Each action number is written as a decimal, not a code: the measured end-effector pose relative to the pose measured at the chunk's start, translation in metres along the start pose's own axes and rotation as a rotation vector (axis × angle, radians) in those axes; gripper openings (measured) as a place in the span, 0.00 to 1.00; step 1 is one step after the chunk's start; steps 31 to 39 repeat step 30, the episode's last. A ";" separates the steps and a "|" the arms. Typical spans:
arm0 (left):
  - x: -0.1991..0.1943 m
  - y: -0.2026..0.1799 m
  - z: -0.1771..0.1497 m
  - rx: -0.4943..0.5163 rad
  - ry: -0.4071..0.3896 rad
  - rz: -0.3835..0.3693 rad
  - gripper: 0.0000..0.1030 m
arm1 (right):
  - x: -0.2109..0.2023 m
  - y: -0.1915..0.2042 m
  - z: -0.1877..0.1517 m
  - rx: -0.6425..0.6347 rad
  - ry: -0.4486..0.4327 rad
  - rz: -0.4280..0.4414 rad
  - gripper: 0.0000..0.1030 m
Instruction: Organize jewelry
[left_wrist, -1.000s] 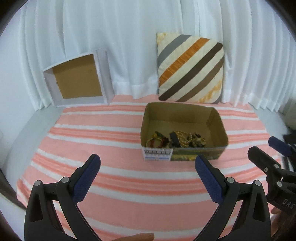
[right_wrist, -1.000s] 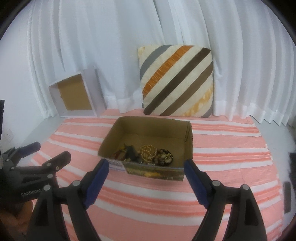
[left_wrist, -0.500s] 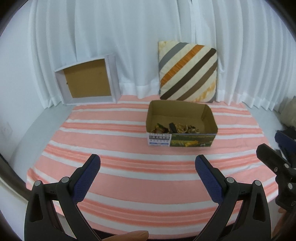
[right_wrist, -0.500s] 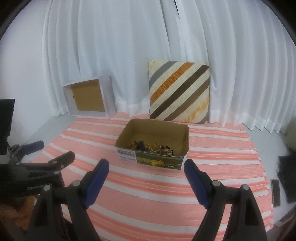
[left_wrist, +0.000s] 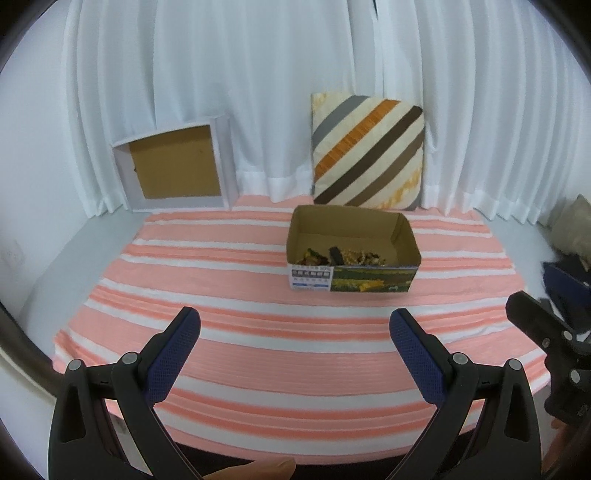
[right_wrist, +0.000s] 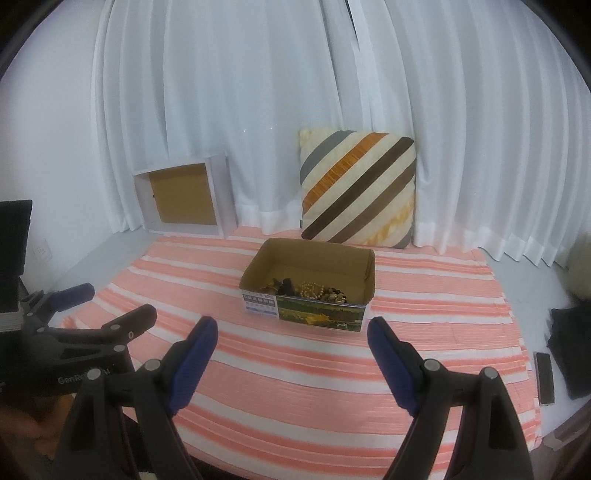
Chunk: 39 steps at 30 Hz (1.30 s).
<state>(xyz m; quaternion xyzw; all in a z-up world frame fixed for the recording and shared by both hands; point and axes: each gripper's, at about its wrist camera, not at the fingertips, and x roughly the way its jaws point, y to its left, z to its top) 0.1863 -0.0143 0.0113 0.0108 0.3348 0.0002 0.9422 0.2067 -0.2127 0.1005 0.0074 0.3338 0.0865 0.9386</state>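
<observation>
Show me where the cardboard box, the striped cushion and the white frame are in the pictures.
cardboard box (left_wrist: 369, 283): left wrist view, on its printed front wall.
striped cushion (left_wrist: 367, 151): left wrist view, on the orange stripe at its middle.
white frame (right_wrist: 183, 203): right wrist view, on its brown inner panel.

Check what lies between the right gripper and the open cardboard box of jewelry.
Only bare pink-and-white striped cloth separates the right gripper from the cardboard box; the right wrist view shows it.

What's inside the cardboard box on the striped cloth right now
The cardboard box holds a heap of jewelry against its near wall: gold beads and dark pieces. Its rear floor is bare. The near wall hides the heap's lower part.
</observation>
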 end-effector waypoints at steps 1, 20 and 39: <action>-0.001 0.000 0.000 -0.001 -0.001 0.000 0.99 | -0.001 0.001 0.000 -0.001 -0.001 0.001 0.82; -0.003 -0.002 0.001 -0.012 -0.002 0.004 0.99 | -0.009 -0.002 0.000 0.001 -0.002 0.003 0.83; -0.002 -0.001 -0.002 -0.019 0.001 -0.003 0.99 | -0.009 -0.003 0.000 0.004 -0.001 -0.005 0.83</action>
